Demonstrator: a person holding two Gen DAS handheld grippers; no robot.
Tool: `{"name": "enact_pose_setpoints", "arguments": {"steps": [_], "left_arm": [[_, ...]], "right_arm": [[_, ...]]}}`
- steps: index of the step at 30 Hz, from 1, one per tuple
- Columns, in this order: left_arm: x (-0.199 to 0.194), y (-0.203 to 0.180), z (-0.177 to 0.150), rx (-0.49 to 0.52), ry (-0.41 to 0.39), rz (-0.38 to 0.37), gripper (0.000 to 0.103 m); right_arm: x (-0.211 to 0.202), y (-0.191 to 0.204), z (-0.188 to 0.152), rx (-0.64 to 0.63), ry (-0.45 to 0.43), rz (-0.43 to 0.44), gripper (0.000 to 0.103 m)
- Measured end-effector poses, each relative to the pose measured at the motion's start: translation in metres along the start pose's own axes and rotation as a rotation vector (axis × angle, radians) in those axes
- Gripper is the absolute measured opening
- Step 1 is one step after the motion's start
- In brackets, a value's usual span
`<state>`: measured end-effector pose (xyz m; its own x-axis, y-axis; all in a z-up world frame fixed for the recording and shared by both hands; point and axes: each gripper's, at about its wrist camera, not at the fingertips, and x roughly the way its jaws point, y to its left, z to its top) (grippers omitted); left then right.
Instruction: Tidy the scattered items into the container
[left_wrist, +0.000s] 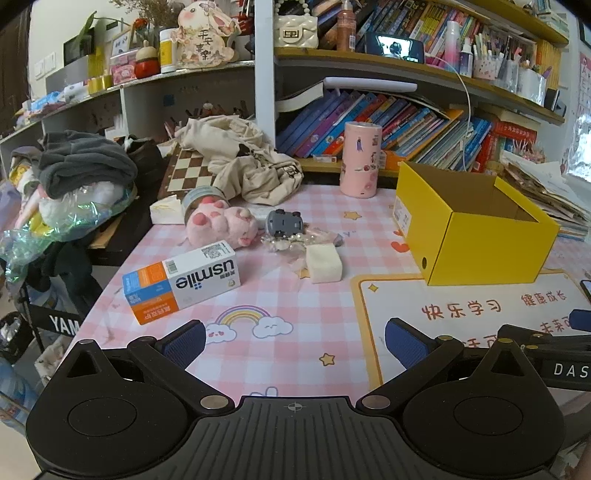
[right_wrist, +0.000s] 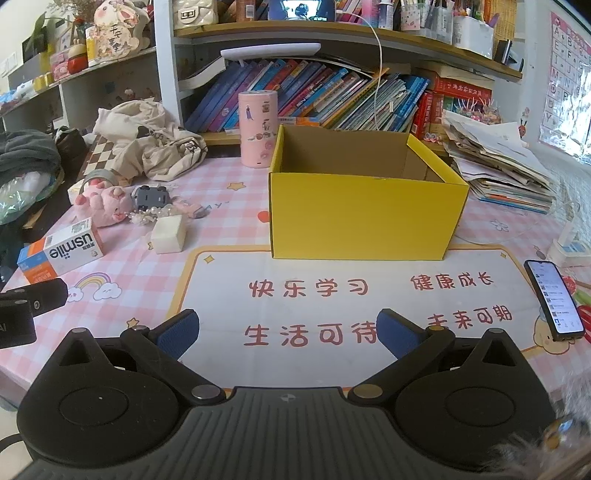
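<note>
The left gripper (left_wrist: 295, 341) and right gripper (right_wrist: 288, 334) hover low over the near counter (left_wrist: 280, 354), jaws apart and holding nothing. The yellow box (right_wrist: 364, 221) stands open ahead of the right gripper, on the far edge of a mat (right_wrist: 332, 295). Left of it lie the scattered items: a white block (left_wrist: 324, 263), a usmile box (left_wrist: 183, 280), a pink plush (left_wrist: 221, 221), a grey toy car (left_wrist: 284, 220) and a beaded trinket (left_wrist: 291, 242). A pink tin (left_wrist: 361, 158) stands behind. Only the right view shows a phone (right_wrist: 554, 299) at the right.
</note>
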<state>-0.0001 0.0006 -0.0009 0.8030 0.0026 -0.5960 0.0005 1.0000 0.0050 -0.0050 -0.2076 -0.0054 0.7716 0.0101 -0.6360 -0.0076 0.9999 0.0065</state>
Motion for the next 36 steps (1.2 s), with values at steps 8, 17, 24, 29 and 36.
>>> {"name": "enact_pose_setpoints", "arguments": {"steps": [8,17,24,29,36], "left_arm": [[0.003,0.004,-0.004,-0.008,0.003,-0.008,0.103],[0.008,0.013,-0.013,-0.01,-0.003,-0.008,0.103],[0.004,0.016,-0.016,0.005,-0.003,-0.007,0.103],[0.007,0.018,-0.013,0.006,0.002,-0.005,0.103],[0.002,0.012,-0.002,0.0,0.014,0.0,0.103]], "right_arm": [[-0.001,0.0,-0.003,0.005,-0.001,0.0,0.103],[0.002,0.002,0.001,0.002,0.002,0.003,0.103],[0.003,0.003,0.003,0.0,0.001,0.004,0.103],[0.003,0.005,0.003,-0.001,0.001,0.003,0.103],[0.003,0.006,0.003,-0.002,0.004,0.006,0.103]]}}
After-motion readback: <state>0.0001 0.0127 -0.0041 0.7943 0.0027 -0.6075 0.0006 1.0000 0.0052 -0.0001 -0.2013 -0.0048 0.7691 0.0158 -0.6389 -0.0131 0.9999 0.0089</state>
